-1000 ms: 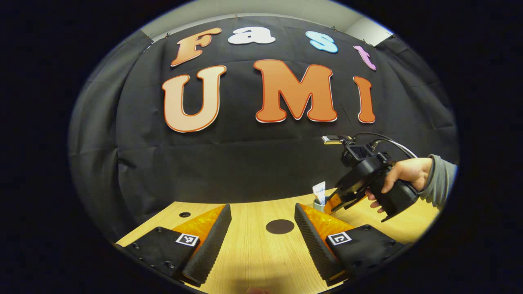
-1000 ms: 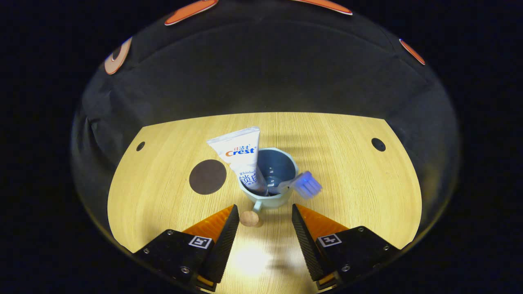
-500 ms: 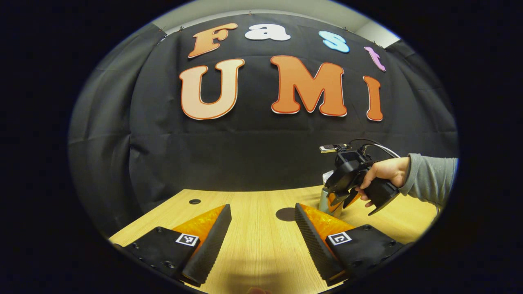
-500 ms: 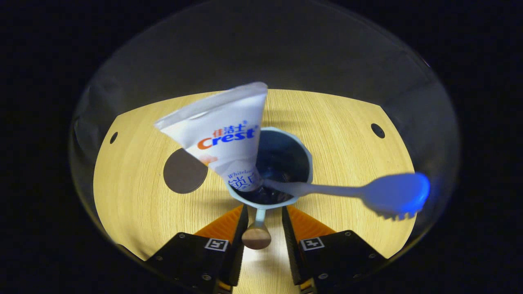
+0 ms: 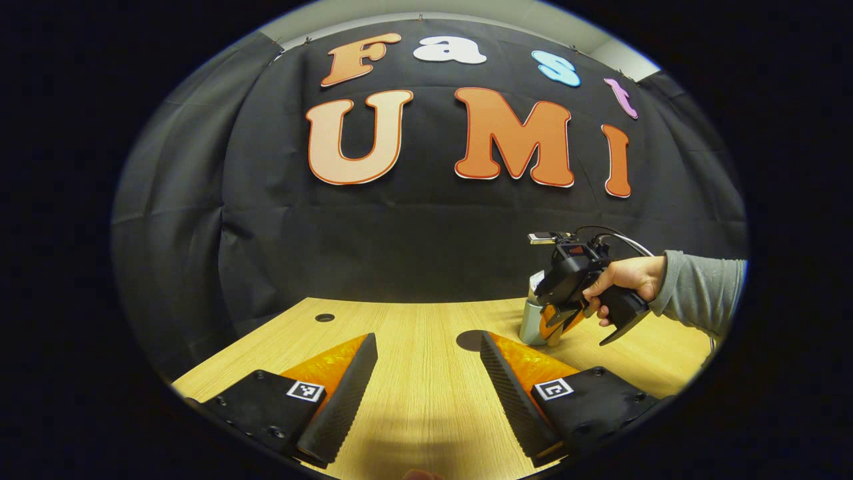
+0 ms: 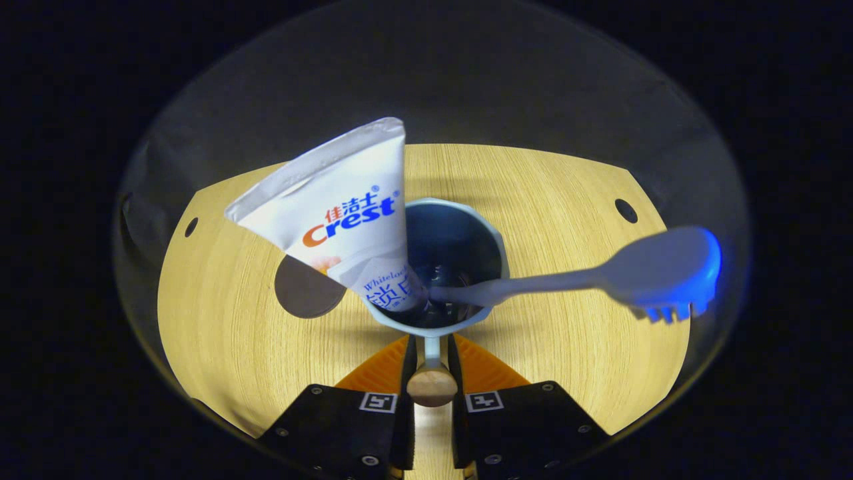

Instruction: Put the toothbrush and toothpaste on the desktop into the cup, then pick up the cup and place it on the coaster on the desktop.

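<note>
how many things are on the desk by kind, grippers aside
cup: 1
toothpaste tube: 1, standing in the cup
toothbrush: 1, handle in the cup, head sticking out
coaster: 1, beside the cup
total: 4

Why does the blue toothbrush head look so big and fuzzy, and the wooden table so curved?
In the right gripper view the blue toothbrush sits close to the fisheye lens, so its head swells and blurs; the white toothpaste tube looms likewise over the pale blue cup. A bright glare patch lies on the wooden table. In the left gripper view the far edge of the table bows too.
</note>
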A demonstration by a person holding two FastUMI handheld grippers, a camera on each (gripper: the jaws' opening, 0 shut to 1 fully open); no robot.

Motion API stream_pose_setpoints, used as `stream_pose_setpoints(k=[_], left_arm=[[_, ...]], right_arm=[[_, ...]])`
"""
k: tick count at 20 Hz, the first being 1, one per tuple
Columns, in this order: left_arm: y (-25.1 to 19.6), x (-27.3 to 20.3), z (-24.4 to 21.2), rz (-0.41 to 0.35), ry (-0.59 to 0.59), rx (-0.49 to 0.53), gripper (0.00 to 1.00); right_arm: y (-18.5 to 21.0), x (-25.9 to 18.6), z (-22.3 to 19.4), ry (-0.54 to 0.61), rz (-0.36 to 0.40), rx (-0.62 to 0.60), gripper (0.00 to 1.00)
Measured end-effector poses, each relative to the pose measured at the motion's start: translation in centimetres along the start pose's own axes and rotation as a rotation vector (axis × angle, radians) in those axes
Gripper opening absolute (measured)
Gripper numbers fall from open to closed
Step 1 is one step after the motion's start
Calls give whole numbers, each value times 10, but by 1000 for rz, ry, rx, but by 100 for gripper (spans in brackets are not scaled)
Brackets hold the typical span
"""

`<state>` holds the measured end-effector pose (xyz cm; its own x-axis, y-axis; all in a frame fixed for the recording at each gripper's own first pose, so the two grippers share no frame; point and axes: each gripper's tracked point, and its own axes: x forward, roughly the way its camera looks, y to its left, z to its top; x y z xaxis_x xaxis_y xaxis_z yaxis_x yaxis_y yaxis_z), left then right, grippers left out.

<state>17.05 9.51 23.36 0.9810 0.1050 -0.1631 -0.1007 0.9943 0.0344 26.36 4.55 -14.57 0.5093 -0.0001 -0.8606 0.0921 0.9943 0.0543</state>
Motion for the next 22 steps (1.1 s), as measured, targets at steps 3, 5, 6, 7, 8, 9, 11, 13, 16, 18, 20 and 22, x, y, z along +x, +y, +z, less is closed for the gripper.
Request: stream_pose_setpoints(k=[3, 5, 6, 7, 8, 9, 11, 13, 16, 18, 20, 22], left_arm=[[2, -3, -1, 5, 0, 12, 99], [3, -5, -3, 6, 1, 13, 96], [4, -7, -2, 10, 2, 10, 96], [5, -9, -2, 12, 0, 5, 99], [6, -11, -3, 13, 0, 0, 98], [10, -11, -7, 17, 2, -4, 99], [17, -15, -10, 31, 7, -6, 99], [20, -16, -13, 46, 17, -12, 99], [26, -14, -21, 63, 35, -22, 99], [34, -16, -29, 71, 47, -26, 99], [42, -19, -37, 79, 52, -27, 99], [45, -18, -39, 84, 56, -32, 99]], right_arm=[[1, -3, 5, -30, 33, -15, 23], [2, -4, 7, -41, 42, -55, 23], [3, -4, 10, -54, 47, -70, 23], [5, -3, 13, -60, 54, -83, 23], [5, -4, 13, -60, 62, -91, 23], [5, -5, 14, -61, 72, -100, 23], [6, -4, 14, -64, 82, -131, 23], [7, -3, 15, -64, 88, -173, 23], [9, 1, 13, -45, 104, -201, 22], [9, 1, 13, -41, 98, -229, 23], [10, 1, 14, -42, 91, -256, 23], [10, 0, 14, -36, 101, -258, 22]])
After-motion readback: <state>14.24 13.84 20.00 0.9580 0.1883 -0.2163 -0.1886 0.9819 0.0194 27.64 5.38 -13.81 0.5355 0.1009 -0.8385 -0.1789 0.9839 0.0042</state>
